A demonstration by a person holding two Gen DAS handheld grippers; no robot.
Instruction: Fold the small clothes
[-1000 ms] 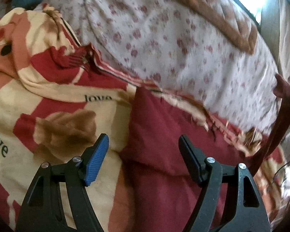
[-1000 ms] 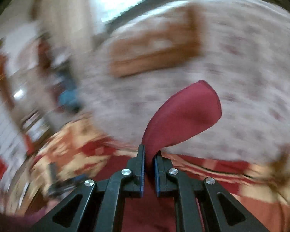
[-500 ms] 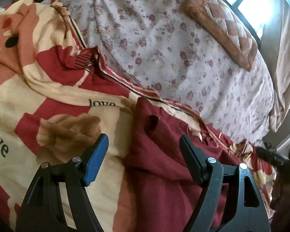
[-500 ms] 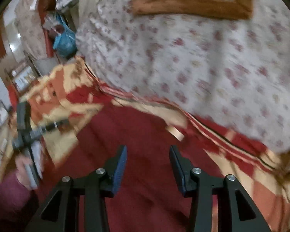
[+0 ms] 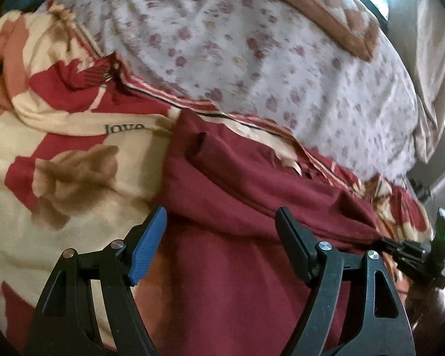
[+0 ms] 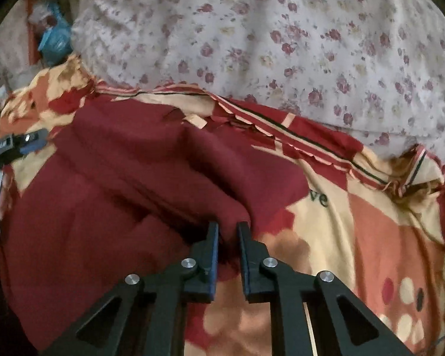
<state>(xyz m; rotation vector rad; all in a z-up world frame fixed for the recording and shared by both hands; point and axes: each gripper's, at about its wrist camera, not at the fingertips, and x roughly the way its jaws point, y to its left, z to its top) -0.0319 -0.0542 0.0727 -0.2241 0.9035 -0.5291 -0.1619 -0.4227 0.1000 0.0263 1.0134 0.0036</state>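
A dark red garment (image 5: 246, 255) lies spread on a red, cream and orange blanket (image 5: 59, 154). My left gripper (image 5: 221, 225) is open and hangs just above the garment's left part, holding nothing. In the right wrist view the garment (image 6: 103, 195) fills the left half. My right gripper (image 6: 227, 234) is nearly closed, pinching the garment's folded right edge between its fingers. That gripper also shows at the right edge of the left wrist view (image 5: 412, 252).
A white floral bedsheet (image 5: 252, 53) covers the bed behind the blanket, with a brown quilted pillow (image 5: 326, 9) at the back. The blanket (image 6: 370, 237) spreads to the right of the garment. A blue bag (image 6: 55, 37) sits far left.
My right gripper dropped the lifted cloth, opened over the garment, then closed on its right edge. My left gripper stayed open and moved slightly closer over the garment.
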